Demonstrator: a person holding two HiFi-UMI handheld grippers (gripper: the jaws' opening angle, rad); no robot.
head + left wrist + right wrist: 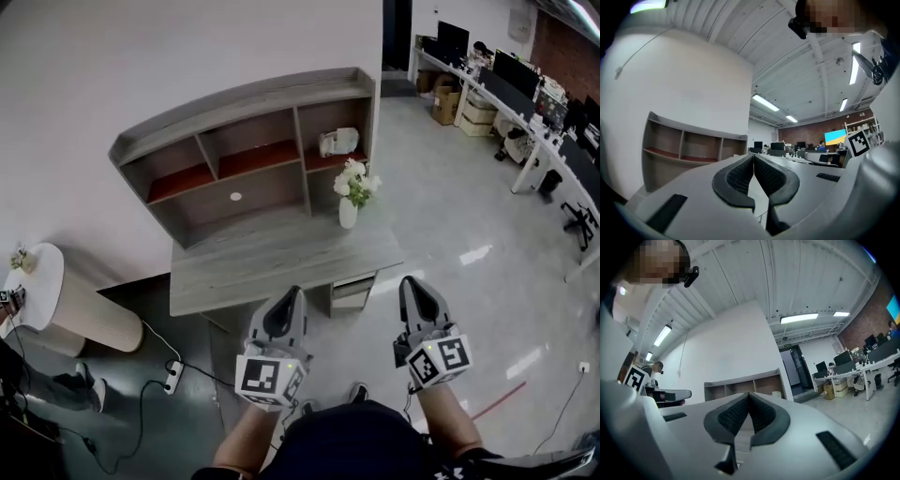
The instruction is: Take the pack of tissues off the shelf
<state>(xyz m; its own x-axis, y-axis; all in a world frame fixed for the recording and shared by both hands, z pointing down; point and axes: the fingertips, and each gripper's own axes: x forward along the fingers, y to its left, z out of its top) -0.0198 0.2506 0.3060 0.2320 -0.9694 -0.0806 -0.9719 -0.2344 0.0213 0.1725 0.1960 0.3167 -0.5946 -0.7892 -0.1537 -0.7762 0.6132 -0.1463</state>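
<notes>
The pack of tissues [337,141] is a pale bundle lying in the right compartment of the grey wooden shelf [248,150], which stands on the back of a desk [272,258]. Both grippers hover in front of the desk's near edge, well short of the shelf. My left gripper [292,292] is shut with nothing between its pads, and its own view shows the jaws [753,156] meeting, with the shelf [684,145] far off. My right gripper [410,281] is shut and empty too [749,393]. In the right gripper view the pack [776,393] is a small pale spot on the shelf.
A white vase of white flowers [352,192] stands on the desk just below the tissue compartment. A round white side table [37,281] is at the left, with a power strip [172,377] and cable on the floor. Office desks with monitors [506,84] fill the right background.
</notes>
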